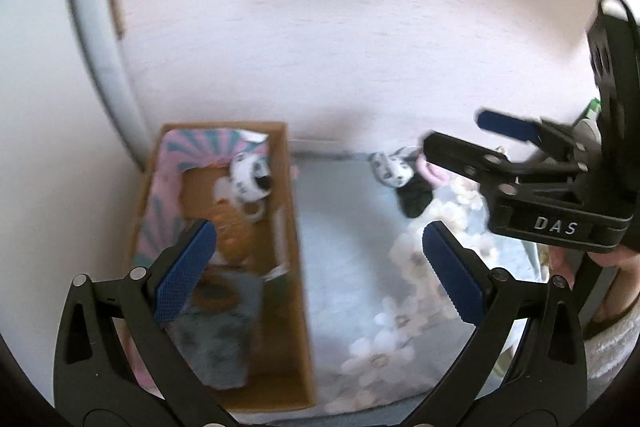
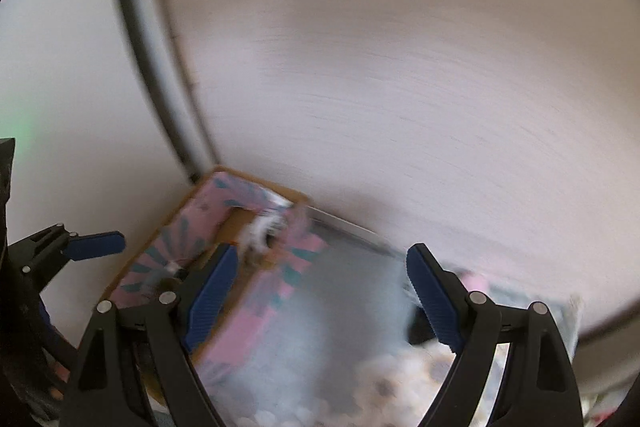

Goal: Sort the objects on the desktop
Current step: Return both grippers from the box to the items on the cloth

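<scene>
Brown cardboard box with pink-and-teal patterned lining (image 1: 294, 267) against the pale wall, white black-spotted mug (image 1: 252, 179) lying inside it, second spotted mug (image 1: 390, 169) on the grey floral cloth (image 1: 344, 267) right of the box, left gripper (image 1: 316, 267) spread and empty above the box's right wall, right gripper (image 2: 320, 291) likewise spread and empty just right of the box.

a home corner, most likely a bedroom or living room

a cardboard box (image 1: 298, 267) lined with pink and teal patterned paper sits against pale walls, holding a black-and-white printed mug (image 1: 250, 179) and soft folded cloth. just right of the box lies a grey-blue cloth with white flowers (image 1: 384, 339), and beyond it, near the wall, a second printed mug (image 1: 390, 169) beside something pink. both views are blurred.
</scene>
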A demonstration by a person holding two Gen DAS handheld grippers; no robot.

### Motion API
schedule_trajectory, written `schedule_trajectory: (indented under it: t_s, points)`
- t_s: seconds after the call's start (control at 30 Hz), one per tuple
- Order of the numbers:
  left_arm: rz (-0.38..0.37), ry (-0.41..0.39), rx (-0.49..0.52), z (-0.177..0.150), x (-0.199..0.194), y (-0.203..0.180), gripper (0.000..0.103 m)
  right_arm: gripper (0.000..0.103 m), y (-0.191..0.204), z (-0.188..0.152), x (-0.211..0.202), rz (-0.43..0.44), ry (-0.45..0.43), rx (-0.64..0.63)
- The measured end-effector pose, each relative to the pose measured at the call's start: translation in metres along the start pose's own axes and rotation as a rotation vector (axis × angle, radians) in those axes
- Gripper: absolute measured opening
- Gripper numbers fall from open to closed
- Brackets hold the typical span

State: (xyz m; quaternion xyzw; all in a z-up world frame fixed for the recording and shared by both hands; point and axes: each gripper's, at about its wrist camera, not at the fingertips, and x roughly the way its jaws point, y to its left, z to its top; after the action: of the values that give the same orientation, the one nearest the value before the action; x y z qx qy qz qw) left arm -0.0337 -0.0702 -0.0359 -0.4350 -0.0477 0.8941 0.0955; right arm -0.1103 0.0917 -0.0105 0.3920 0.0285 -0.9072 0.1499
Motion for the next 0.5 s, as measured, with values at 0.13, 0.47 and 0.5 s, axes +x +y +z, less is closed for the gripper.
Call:
schedule_trajectory:
  t_s: [0.13, 0.47, 0.5]
  points:
    - [-0.035, -0.002, 0.057, 0.001, 0.02, -0.034, 0.103, 0.084, -0.048, -0.032, -0.014, -0.097, 0.012, 0.093]
    - [-0.106, 0.037, 0.173, -0.011, 0.1, -0.12, 0.103, 0.084, -0.141, -0.128, -0.019, -0.268, 0.09, 0.331]
    - [-0.101, 0.034, 0.184, -0.014, 0.112, -0.128, 0.103, 0.084, -0.146, -0.136, -0.018, -0.286, 0.091, 0.352]
